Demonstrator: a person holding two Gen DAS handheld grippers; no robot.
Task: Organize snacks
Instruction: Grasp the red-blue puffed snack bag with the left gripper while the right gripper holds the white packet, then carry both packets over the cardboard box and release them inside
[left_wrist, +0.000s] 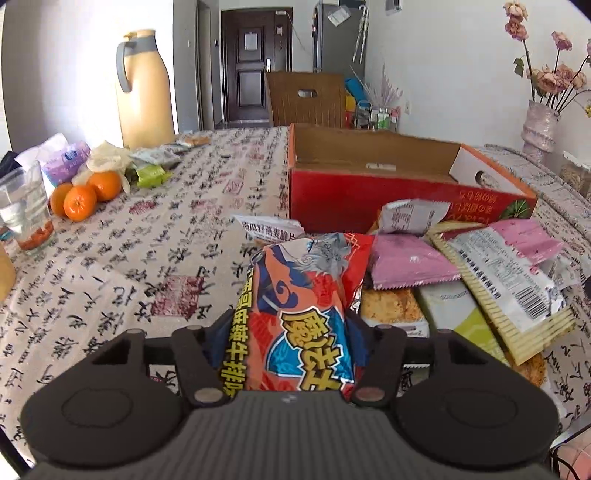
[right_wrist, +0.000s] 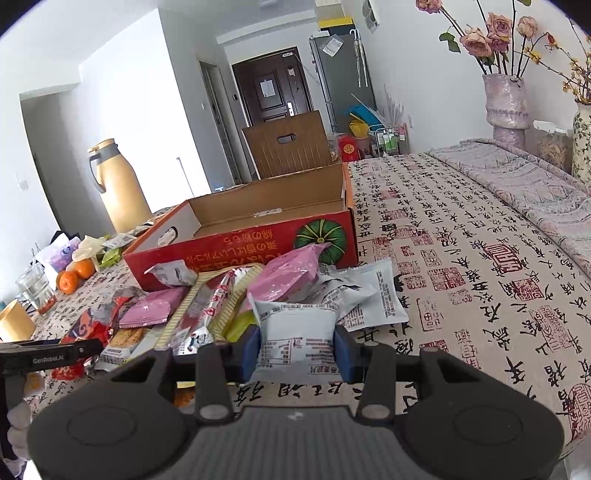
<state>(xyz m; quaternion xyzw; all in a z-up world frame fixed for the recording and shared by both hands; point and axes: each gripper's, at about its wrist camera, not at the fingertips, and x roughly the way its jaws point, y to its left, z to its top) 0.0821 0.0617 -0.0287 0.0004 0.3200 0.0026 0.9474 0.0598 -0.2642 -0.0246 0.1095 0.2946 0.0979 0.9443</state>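
My left gripper (left_wrist: 288, 343) is shut on an orange and red snack packet (left_wrist: 303, 295), which stands lengthwise between its blue pads. That packet also shows at the left of the right wrist view (right_wrist: 88, 325). My right gripper (right_wrist: 297, 356) is shut on a white snack packet (right_wrist: 295, 325) at the near edge of the pile. The pile holds pink packets (left_wrist: 410, 262) (right_wrist: 288, 273), a striped flat packet (left_wrist: 509, 295) and several others. It lies on the tablecloth in front of an open red cardboard box (left_wrist: 369, 195) (right_wrist: 236, 251), whose inside looks nearly empty.
A tan thermos jug (left_wrist: 146, 92), oranges (left_wrist: 79, 201), a glass (left_wrist: 24, 210) and small packets (left_wrist: 151, 173) sit along the table's left side. A vase of dried roses (right_wrist: 506, 107) stands at the far right. A wooden chair back (right_wrist: 291, 144) rises behind the box.
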